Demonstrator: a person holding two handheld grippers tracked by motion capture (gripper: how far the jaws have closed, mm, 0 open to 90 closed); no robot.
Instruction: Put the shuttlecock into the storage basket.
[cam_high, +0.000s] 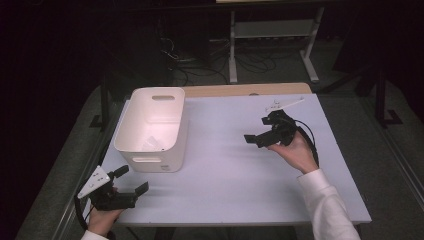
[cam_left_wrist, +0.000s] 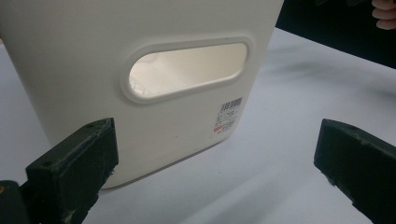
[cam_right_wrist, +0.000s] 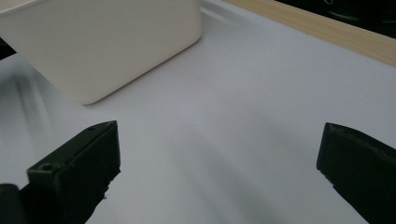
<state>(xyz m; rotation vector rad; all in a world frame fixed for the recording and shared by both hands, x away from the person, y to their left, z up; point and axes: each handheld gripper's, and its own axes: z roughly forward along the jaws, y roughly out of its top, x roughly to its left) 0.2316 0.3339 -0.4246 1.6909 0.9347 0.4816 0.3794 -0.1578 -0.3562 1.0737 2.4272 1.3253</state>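
White bin (cam_high: 152, 127) stands just ahead of the wide-open, empty left gripper (cam_high: 131, 181).

Room dark. Table (cam_high: 235, 175) white-topped, wooden strip (cam_high: 245, 90) along far edge. Beyond it grey floor (cam_high: 280, 65), tangled cables (cam_high: 200, 60), white desk frame (cam_high: 272, 35). Dark stand (cam_high: 382, 95) off right edge. Light falls on tabletop.

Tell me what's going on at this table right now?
A person holds a two-jaw gripper in each hand over a white table. The left gripper sits near the front left corner, jaws open, pointed at a white plastic bin. The right gripper hovers open over the table's right half. Neither holds or touches anything.
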